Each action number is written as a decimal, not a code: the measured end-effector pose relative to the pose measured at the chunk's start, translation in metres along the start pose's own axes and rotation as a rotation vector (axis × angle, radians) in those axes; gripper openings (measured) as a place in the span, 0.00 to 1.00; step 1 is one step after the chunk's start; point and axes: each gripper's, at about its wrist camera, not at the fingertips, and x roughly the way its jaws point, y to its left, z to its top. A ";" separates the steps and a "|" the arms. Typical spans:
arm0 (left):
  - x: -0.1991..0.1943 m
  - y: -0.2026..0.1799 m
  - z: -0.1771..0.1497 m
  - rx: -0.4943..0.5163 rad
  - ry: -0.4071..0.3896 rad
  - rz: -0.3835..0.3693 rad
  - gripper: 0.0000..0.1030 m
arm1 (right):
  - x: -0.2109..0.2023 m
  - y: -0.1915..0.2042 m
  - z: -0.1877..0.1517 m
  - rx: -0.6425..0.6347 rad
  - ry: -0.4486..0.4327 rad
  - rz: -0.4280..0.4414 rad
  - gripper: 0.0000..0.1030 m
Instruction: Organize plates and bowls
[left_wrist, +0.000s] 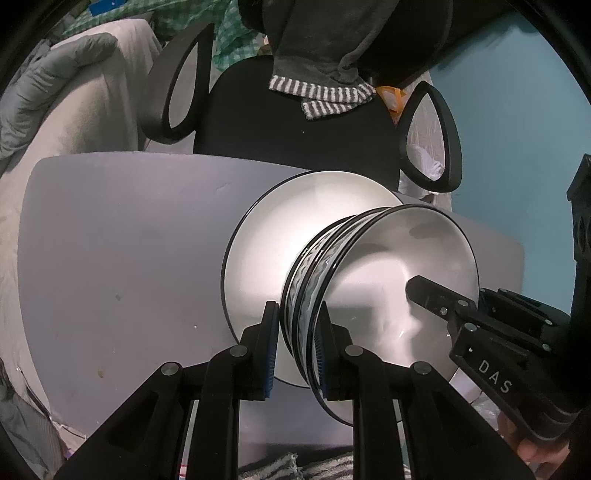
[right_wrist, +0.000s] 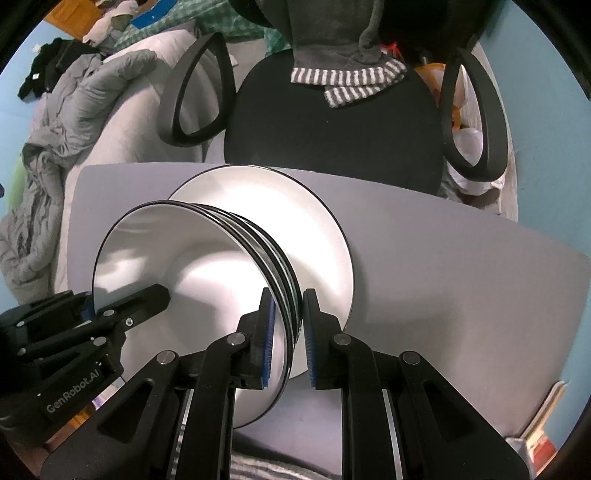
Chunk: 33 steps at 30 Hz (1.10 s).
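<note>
— How are the two grippers posed?

— Both are brought in low from the near edge of the grey table (right_wrist: 461, 295), side by side and pointed toward the black office chair (right_wrist: 332, 140). The left gripper (left_wrist: 295, 347) is seen in the right wrist view at the lower left (right_wrist: 122, 317); the right gripper (right_wrist: 288, 336) is seen in the left wrist view at the lower right (left_wrist: 436, 295).

— What is held between the fingers?

— A stack of white bowls (left_wrist: 388, 295) with black rims is gripped on opposite sides. The near left part of the rim is pinched by the left gripper, one blue pad inside the top bowl and one outside. The right part of the rim (right_wrist: 280, 273) is clamped by the right gripper in the same manner, its fingers drawn nearly together.

— Where is the stack?

— It is set over a white plate (left_wrist: 295, 229) with a thin dark rim, which lies flat on the table. Whether the stack is resting on the plate or held just above it cannot be told.

— And behind?

— A striped grey cloth (right_wrist: 351, 77) is draped over the chair back, and rumpled grey bedding (right_wrist: 74, 122) is seen to the left.
</note>
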 end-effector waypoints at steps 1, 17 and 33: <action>0.000 0.000 0.000 -0.003 -0.003 -0.005 0.17 | 0.000 0.000 0.000 0.001 -0.003 0.004 0.16; -0.071 -0.001 -0.025 -0.009 -0.244 0.040 0.54 | -0.040 0.008 -0.017 -0.051 -0.153 -0.085 0.48; -0.136 -0.013 -0.084 -0.048 -0.376 0.033 0.66 | -0.131 0.003 -0.049 -0.141 -0.311 -0.112 0.62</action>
